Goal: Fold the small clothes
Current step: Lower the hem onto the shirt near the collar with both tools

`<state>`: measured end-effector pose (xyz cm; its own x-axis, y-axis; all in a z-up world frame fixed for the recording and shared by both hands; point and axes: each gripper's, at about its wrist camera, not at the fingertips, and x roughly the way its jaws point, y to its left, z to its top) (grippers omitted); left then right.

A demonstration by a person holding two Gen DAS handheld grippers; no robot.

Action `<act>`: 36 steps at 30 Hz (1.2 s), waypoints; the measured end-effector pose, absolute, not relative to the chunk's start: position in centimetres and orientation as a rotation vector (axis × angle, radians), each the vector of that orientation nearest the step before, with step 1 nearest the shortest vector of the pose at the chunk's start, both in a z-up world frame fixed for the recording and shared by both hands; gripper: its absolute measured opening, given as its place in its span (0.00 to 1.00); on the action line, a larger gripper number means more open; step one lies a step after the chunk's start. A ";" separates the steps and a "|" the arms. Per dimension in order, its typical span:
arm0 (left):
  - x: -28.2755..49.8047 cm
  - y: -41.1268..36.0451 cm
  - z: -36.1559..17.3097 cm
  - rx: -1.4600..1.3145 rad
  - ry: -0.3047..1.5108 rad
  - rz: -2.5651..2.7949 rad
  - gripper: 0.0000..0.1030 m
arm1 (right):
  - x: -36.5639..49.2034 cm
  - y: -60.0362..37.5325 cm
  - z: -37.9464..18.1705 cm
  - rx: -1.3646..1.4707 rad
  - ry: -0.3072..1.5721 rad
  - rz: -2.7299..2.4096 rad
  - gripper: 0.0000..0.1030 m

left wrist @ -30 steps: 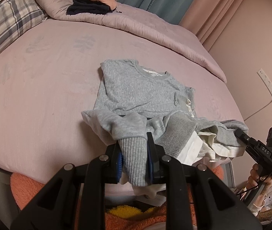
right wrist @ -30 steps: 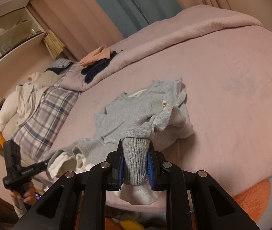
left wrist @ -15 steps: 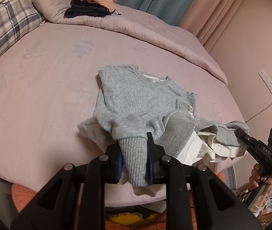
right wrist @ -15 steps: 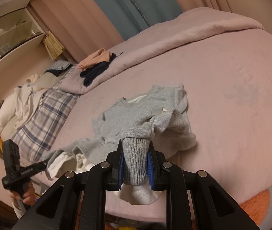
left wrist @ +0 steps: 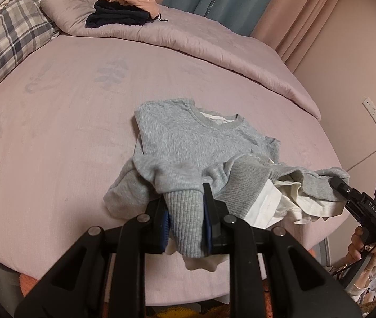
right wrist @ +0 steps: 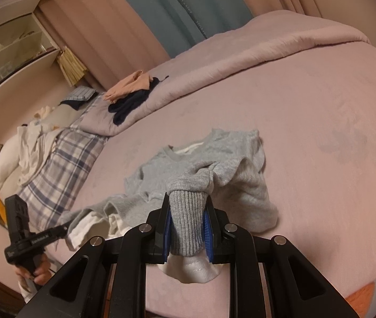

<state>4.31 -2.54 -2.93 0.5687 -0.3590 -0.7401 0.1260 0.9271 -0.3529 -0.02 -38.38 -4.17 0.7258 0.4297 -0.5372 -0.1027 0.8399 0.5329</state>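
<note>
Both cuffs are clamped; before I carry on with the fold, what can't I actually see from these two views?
- Left wrist view: the gray sweater's hem, hidden under bunched sleeves and white lining.
- Right wrist view: left gripper's tips, buried in fabric.
- Both views: the bed's near edge, blocked by the gripper bodies.
- Left wrist view: right gripper's pads, covered by cloth.

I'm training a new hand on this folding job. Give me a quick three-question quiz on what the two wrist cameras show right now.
1. True or false: both grippers are shut on ribbed cuffs of the grey sweater.
2. What lies on the folded duvet at the far side of the bed? A) a peach and a dark garment B) a laptop C) shoes
3. What colour shows inside the sweater's neckline?

Key:
1. True: the left gripper and the right gripper each clamp a cuff.
2. A
3. White.
</note>
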 end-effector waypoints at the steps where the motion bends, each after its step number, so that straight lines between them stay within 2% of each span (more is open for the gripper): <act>1: 4.6 -2.6 -2.9 -0.272 0.924 -0.287 0.20 | 0.3 -38.4 -4.2 0.502 0.704 0.308 0.21; 16: 10.7 -3.5 -4.0 -0.240 0.926 -0.259 0.20 | 4.7 -38.5 -4.9 0.504 0.728 0.272 0.21; 28: 16.8 -4.5 -7.0 -0.231 1.000 -0.224 0.20 | 10.1 -38.6 -7.1 0.489 0.810 0.196 0.21; 36: 21.2 -4.6 -10.9 -0.251 1.093 -0.174 0.20 | 13.5 -38.8 -9.9 0.508 0.902 0.135 0.21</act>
